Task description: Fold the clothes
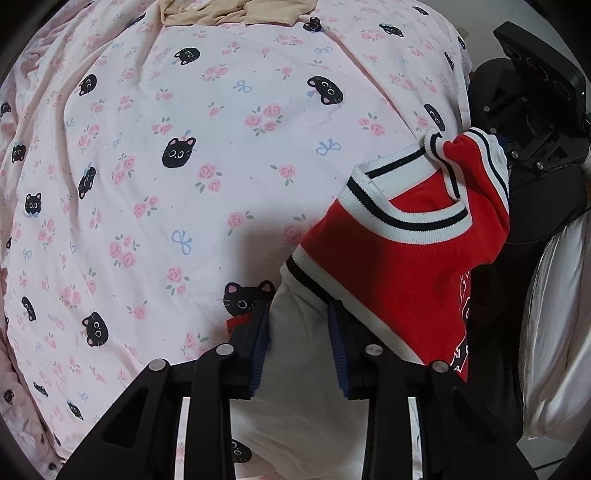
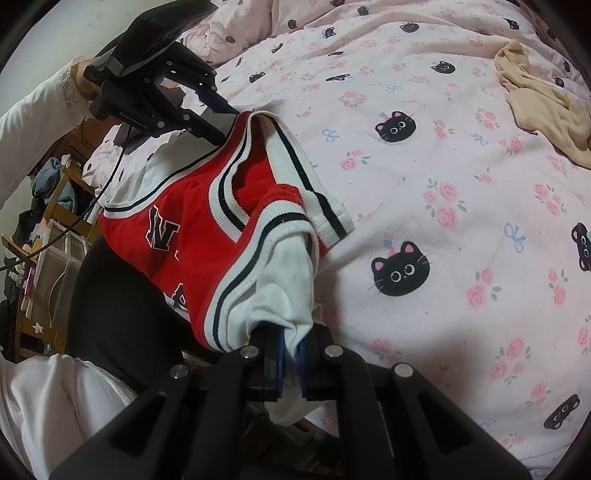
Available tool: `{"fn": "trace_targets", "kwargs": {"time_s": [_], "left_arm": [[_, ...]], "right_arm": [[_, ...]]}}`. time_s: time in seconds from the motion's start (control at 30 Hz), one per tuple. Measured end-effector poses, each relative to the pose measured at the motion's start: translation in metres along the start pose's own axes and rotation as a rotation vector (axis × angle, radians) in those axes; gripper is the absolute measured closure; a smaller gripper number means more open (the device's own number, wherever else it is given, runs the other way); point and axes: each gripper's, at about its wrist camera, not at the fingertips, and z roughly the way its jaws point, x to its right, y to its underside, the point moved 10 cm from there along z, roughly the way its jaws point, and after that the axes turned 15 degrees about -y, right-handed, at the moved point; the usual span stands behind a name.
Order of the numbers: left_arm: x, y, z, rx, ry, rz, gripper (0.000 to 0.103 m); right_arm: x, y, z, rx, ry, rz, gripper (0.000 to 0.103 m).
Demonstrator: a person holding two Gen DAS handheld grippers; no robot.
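A red knit top (image 1: 406, 236) (image 2: 192, 236) with white-and-black striped trim and white sleeves hangs stretched between both grippers, over the near edge of the bed. In the left wrist view my left gripper (image 1: 299, 317) sits at the bottom, and a bunched white sleeve (image 1: 299, 350) fills the gap between its blue pads. The right wrist view shows my right gripper (image 2: 291, 343) with its pads pressed close on the other white sleeve (image 2: 284, 291). Each gripper also shows in the other's view: the right gripper (image 1: 508, 147) at the shoulder trim, the left gripper (image 2: 227, 122) at the far shoulder.
The bed cover (image 1: 207, 155) (image 2: 443, 221) is pink with black cat faces and roses. A crumpled beige garment (image 1: 229, 13) (image 2: 543, 114) lies at its far side. A person's white lace sleeve (image 2: 33, 114) and dark trouser leg (image 2: 114, 314) are at the bedside, with cluttered wooden shelves (image 2: 55, 206) behind.
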Motion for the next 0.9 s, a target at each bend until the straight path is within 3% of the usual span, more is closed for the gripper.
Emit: {"fn": "trace_targets", "kwargs": {"time_s": [0.03, 0.2, 0.7, 0.9], "left_arm": [[-0.001, 0.001, 0.0, 0.0, -0.01, 0.002, 0.092], [-0.004, 0.004, -0.007, 0.03, -0.04, -0.021, 0.098], [0.014, 0.01, -0.077, 0.267, -0.224, -0.239, 0.099], [0.021, 0.017, -0.1, 0.315, -0.299, -0.314, 0.099]], "right_arm": [[0.0, 0.0, 0.0, 0.0, -0.001, 0.0, 0.096], [0.0, -0.001, -0.001, 0.008, -0.002, -0.003, 0.096], [-0.004, -0.005, -0.009, 0.045, 0.008, -0.023, 0.096], [-0.009, -0.004, -0.01, 0.043, -0.016, -0.024, 0.09]]}}
